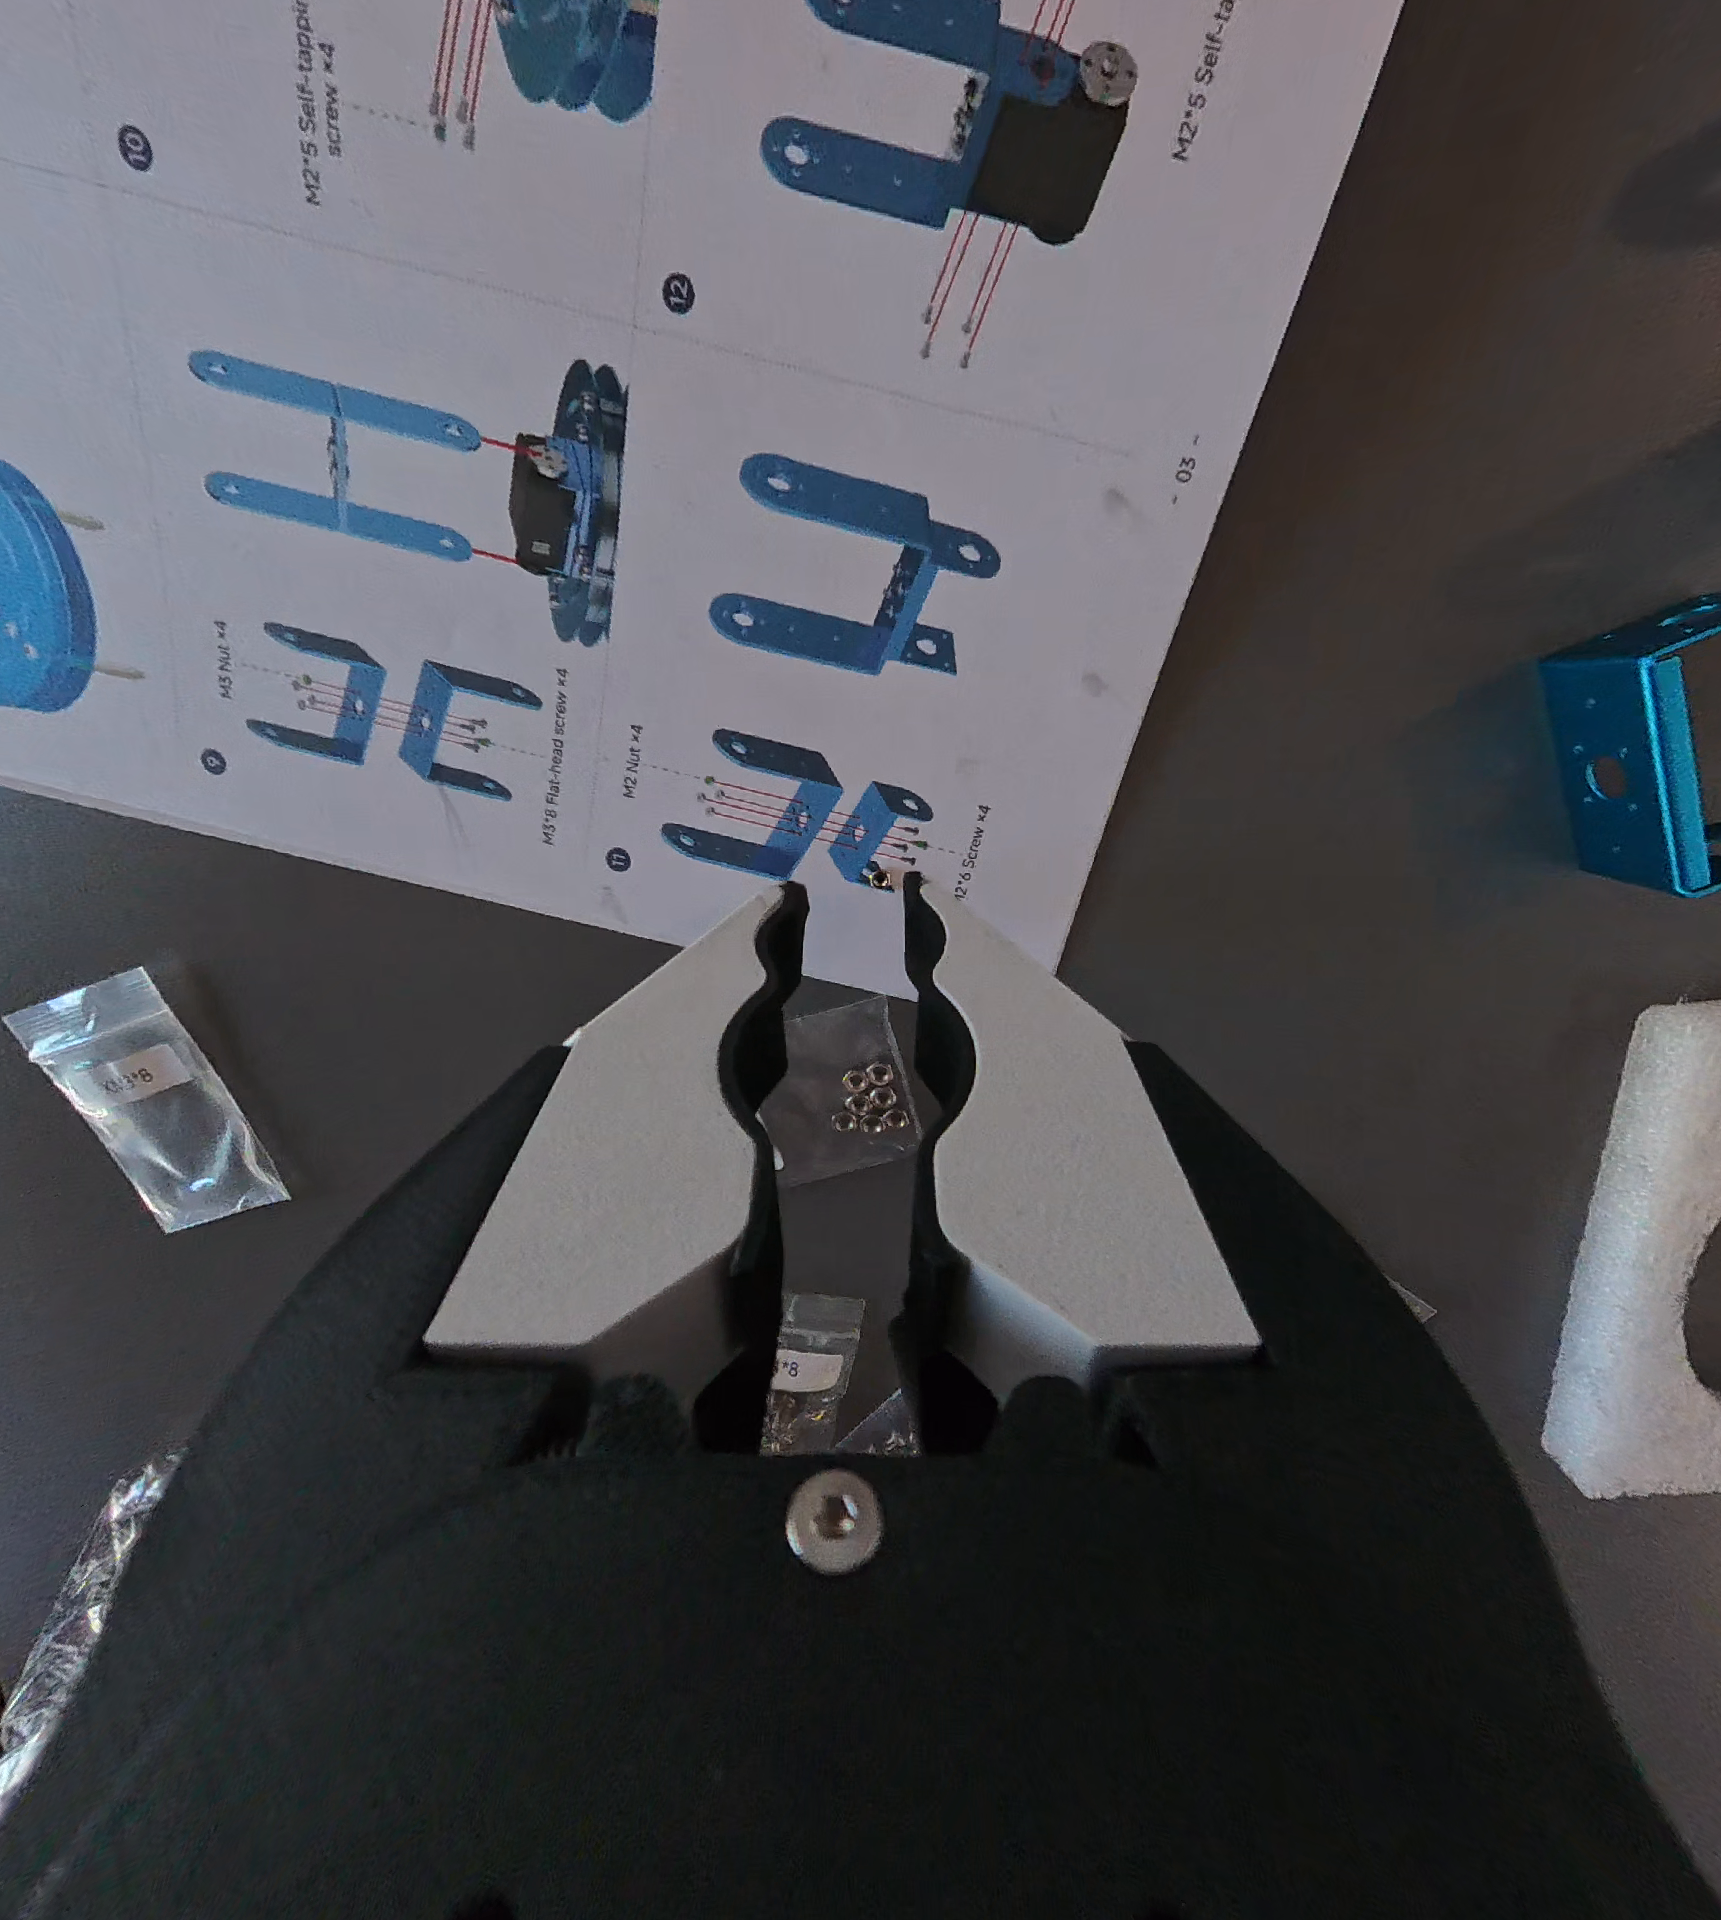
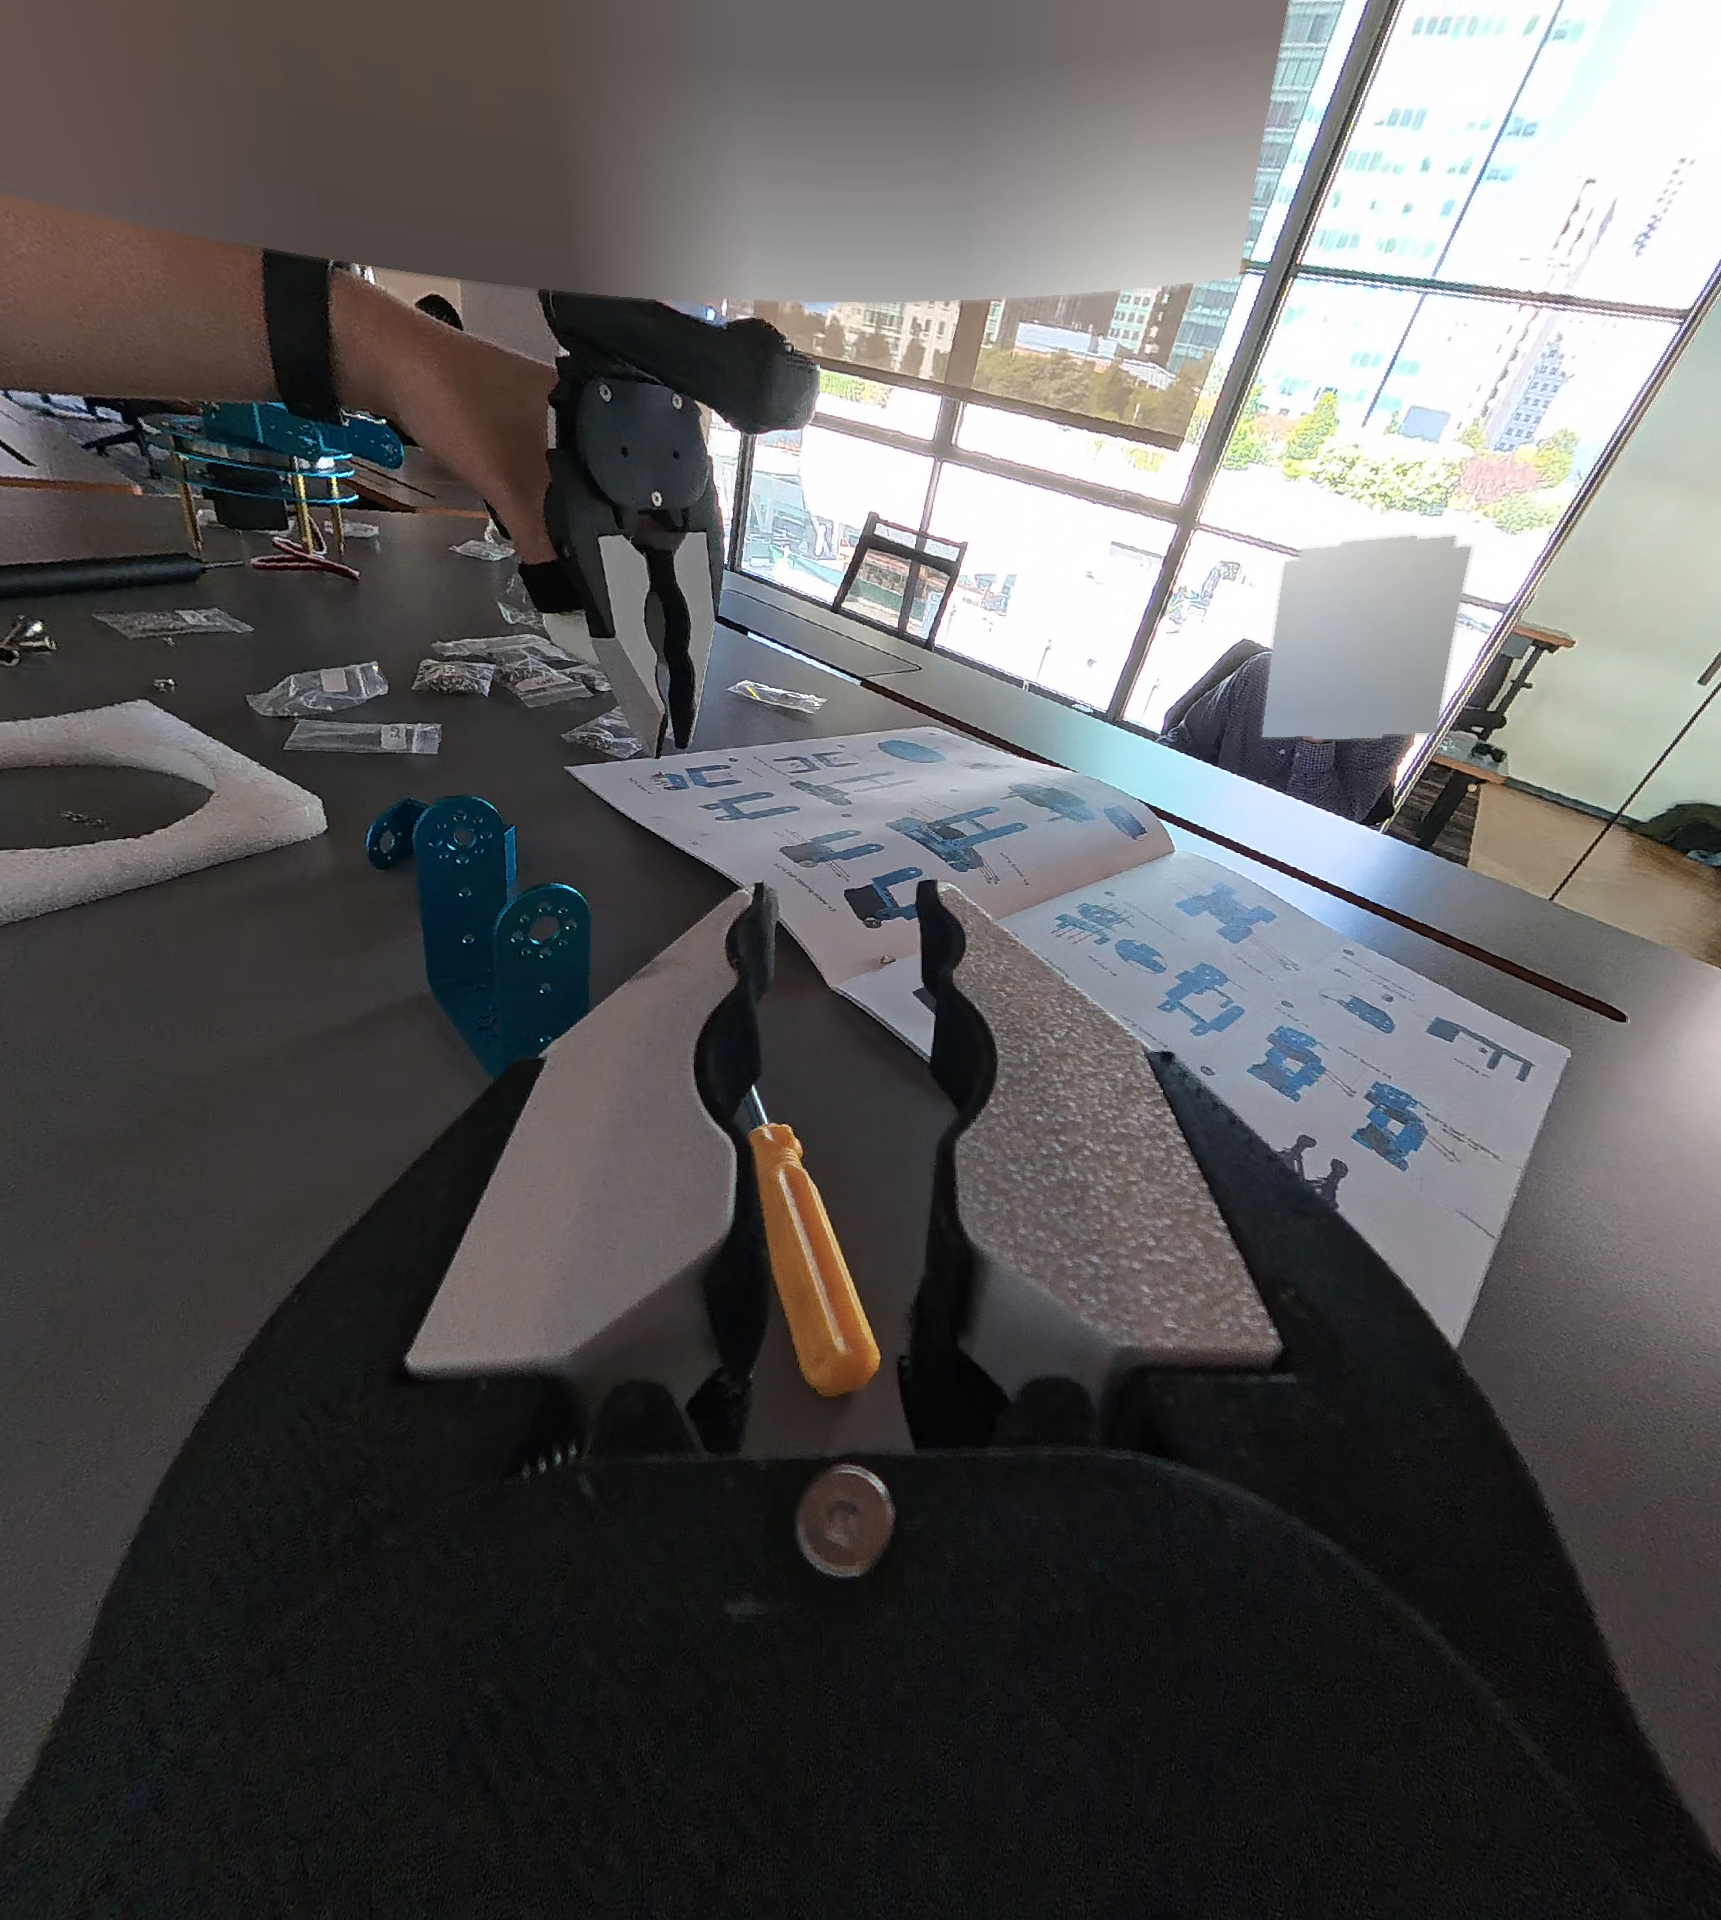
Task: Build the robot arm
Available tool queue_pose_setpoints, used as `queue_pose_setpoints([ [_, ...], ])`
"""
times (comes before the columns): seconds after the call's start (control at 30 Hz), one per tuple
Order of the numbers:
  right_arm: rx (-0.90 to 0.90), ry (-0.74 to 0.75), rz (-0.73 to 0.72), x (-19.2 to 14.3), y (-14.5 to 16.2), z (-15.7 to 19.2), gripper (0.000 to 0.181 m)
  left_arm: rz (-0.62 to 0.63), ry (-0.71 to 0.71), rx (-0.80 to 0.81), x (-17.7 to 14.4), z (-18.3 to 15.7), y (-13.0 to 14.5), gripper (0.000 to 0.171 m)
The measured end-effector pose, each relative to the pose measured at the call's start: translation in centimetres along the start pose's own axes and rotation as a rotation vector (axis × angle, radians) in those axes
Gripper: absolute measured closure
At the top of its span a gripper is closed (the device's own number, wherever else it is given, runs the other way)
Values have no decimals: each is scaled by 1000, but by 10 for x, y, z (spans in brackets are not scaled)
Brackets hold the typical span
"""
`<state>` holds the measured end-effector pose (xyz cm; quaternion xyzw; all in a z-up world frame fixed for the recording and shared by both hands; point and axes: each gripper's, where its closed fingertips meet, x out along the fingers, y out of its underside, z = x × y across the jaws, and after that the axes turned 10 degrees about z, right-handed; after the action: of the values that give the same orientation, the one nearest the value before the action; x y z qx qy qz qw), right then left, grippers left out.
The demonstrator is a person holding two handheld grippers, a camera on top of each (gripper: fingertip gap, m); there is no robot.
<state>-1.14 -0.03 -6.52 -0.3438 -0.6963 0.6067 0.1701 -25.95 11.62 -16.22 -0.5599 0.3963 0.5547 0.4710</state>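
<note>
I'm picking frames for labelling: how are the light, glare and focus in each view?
Left wrist view: even light, sharp manual, glare only on the plastic bag, wide-angle bending at the edges, hand-held gripper base soft. Right wrist view: windows blown out behind, table dim with soft shadows, screwdriver sharp, strong edge distortion.

A matt dark grey counter (image 1: 1458, 520) carries a smooth white paper manual (image 1: 544, 312), a blue bracket (image 1: 1656, 769) of satin anodised metal, a rough white foam block (image 1: 1666, 1195) and glossy clear plastic bags (image 1: 149, 1101). Both tools, left tool (image 1: 854, 891) and right tool (image 2: 840, 899), have grainy matt black plastic bodies with pale grey metal fingers. A screwdriver (image 2: 809, 1247) has a smooth glossy yellow plastic handle.
</note>
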Motion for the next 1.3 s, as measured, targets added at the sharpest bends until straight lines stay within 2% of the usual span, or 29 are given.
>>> queue_pose_setpoints([
  [0.43, 24, 9, 11, 0, 3, -5, 156, -20, 17, 15, 9, -4, 0, 155],
  [0.87, 5, 15, 55, 5, 10, -4, 157, -32, 34, 40, 11, -7, 0, 169],
  [1.03, 6, 17, 54, 5, 10, -5, 157, -48, 9, 44, 10, -6, 2, 170],
  [1.2, 6, 18, 52, 5, 10, -5, 157, -131, 19, -20, -9, -6, -1, 170],
  [1.3, 5, 18, 51, 4, 9, -5, 157, -183, 39, -48, -26, -21, 2, 170],
])
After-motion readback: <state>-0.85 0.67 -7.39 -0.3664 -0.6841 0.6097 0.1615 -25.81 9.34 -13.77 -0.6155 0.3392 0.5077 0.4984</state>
